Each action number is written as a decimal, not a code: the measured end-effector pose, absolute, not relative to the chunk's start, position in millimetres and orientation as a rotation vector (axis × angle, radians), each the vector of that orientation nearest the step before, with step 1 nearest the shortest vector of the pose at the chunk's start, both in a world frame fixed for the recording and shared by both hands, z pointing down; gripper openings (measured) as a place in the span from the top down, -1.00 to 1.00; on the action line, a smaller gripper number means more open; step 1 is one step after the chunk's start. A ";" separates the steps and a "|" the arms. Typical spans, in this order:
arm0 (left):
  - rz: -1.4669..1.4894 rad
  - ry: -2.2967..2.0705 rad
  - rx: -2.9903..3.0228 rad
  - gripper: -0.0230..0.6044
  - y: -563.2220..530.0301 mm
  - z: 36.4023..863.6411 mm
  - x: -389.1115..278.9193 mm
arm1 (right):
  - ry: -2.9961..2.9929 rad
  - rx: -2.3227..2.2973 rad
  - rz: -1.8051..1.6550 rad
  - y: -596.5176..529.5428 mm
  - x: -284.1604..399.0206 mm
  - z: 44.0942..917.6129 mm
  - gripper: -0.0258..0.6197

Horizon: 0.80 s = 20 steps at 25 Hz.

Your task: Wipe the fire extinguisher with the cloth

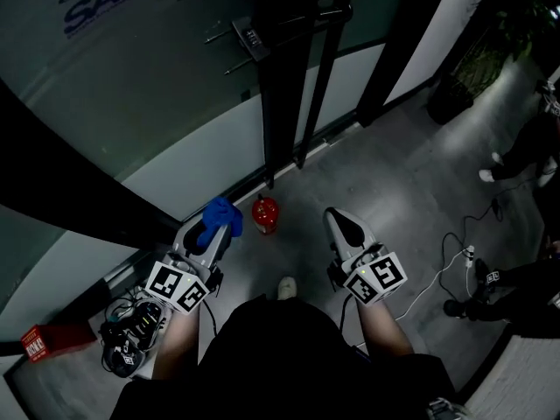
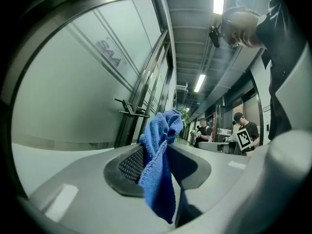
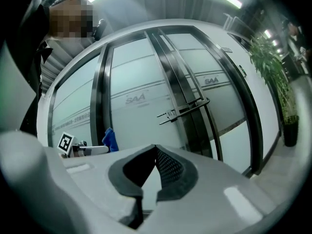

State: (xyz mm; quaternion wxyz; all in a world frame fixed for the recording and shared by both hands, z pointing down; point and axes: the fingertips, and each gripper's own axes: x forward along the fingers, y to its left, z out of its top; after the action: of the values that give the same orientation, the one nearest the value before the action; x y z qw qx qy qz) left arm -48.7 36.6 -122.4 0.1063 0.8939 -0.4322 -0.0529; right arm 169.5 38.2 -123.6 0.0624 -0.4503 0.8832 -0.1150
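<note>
The left gripper [image 1: 222, 223] is clamped shut on a blue cloth [image 2: 158, 165], which bunches above the jaws and hangs down between the black pads. The right gripper [image 3: 156, 152] has its jaws closed tip to tip with nothing between them. A red fire extinguisher [image 1: 265, 214] stands on the grey floor [image 1: 394, 182] at the foot of the frosted glass door [image 1: 131, 86], between the two grippers and just beside the cloth in the head view.
</note>
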 end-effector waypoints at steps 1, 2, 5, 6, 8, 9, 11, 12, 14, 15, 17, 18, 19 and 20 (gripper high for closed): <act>-0.148 -1.267 2.635 0.50 29.1 -119.6 -41.0 | 2.674 -1.367 -0.354 32.1 176.3 -121.0 0.91; -0.140 -1.259 2.637 0.50 22.5 -116.3 -33.9 | 2.676 -1.373 -0.363 26.4 182.5 -118.0 0.91; -0.100 -1.229 2.643 0.50 5.4 -105.4 -17.9 | 2.672 -1.397 -0.404 10.4 196.0 -106.2 0.91; -0.085 -1.218 2.644 0.50 -0.6 -101.5 -14.7 | 2.670 -1.405 -0.419 5.7 198.2 -102.1 0.91; -0.063 -1.197 2.646 0.50 -14.3 -94.5 -10.6 | 2.674 -1.418 -0.439 -3.0 199.6 -94.7 0.91; -0.054 -1.186 2.650 0.50 -21.5 -91.5 -8.7 | 2.678 -1.425 -0.445 -7.1 199.5 -91.4 0.91; -0.024 -1.165 2.667 0.50 -33.9 -84.3 -4.4 | 2.679 -1.441 -0.462 -14.0 198.6 -84.7 0.91; 0.002 -1.152 2.678 0.50 -38.5 -79.1 -2.2 | 2.676 -1.449 -0.475 -16.4 197.9 -81.1 0.91; 0.064 -1.123 2.701 0.50 -46.1 -64.3 2.1 | 2.671 -1.465 -0.505 -21.0 195.9 -72.2 0.91; 0.093 -1.109 2.710 0.50 -49.4 -55.4 3.8 | 2.672 -1.471 -0.516 -23.5 194.5 -66.6 0.91; 0.142 -1.086 2.714 0.50 -55.7 -37.7 6.5 | 2.686 -1.485 -0.527 -28.7 191.0 -51.8 0.91; 0.161 -1.076 2.713 0.50 -58.7 -28.6 7.9 | 2.695 -1.492 -0.527 -31.4 189.0 -42.4 0.91; 0.174 -1.063 2.713 0.50 -61.2 -18.1 9.2 | 2.704 -1.500 -0.526 -33.8 186.9 -31.6 0.91; 0.183 -1.049 2.715 0.50 -62.9 -5.4 10.2 | 2.712 -1.508 -0.523 -35.8 184.7 -19.1 0.91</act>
State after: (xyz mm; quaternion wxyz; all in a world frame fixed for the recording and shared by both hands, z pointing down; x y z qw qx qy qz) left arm 10.2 -62.9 -5.4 0.1125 0.9250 -0.3576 0.0623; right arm 184.7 -35.8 -19.1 -0.0026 -0.4792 0.8618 -0.1663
